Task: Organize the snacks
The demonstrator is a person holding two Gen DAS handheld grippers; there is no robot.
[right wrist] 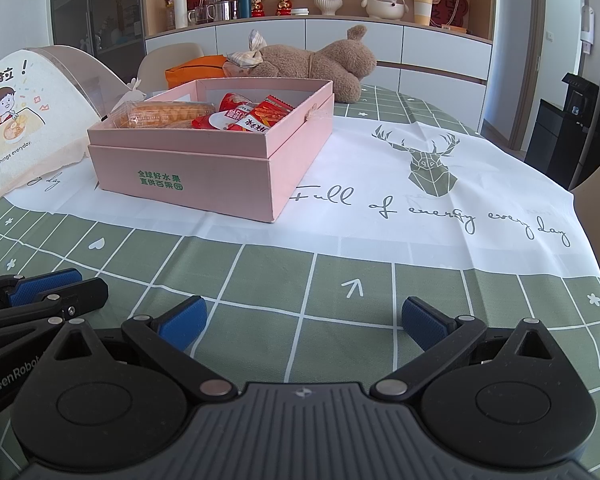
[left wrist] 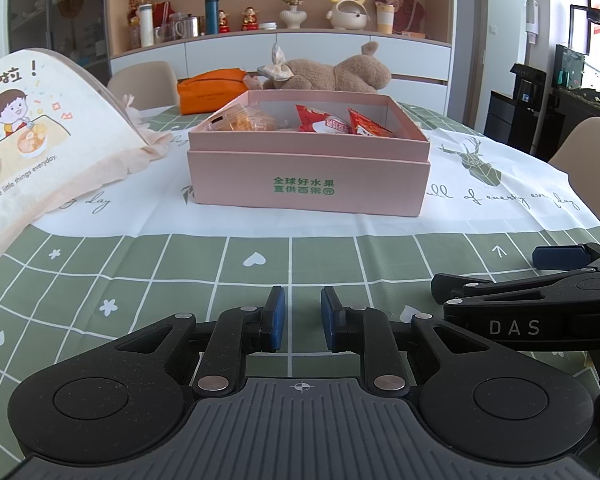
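Snacks lie inside a pink box (left wrist: 306,178) that stands on the white middle panel of the tablecloth (left wrist: 260,264), well ahead of both grippers; red packets (right wrist: 256,114) fill the right part of the box, and clear bags of yellow-brown pastries (right wrist: 168,115) fill the left part; the box carries green printed characters on its front wall, and its upper section sits slightly narrower than its base. Left gripper (left wrist: 302,318) rests low over the green checked border of the cloth, its blue pads a small gap apart with nothing between them, so it is partly open and empty; right gripper (right wrist: 303,322) sits beside it to the right, its blue pads spread wide apart, open and empty as well; each one's fingers show at the edge of the other's view. A plush bear (right wrist: 320,60) lies on its side behind the box, just beside an orange pouch (left wrist: 212,90); a cream cloth bag with a cartoon child (left wrist: 24,128) leans at the left, near the box's left corner.
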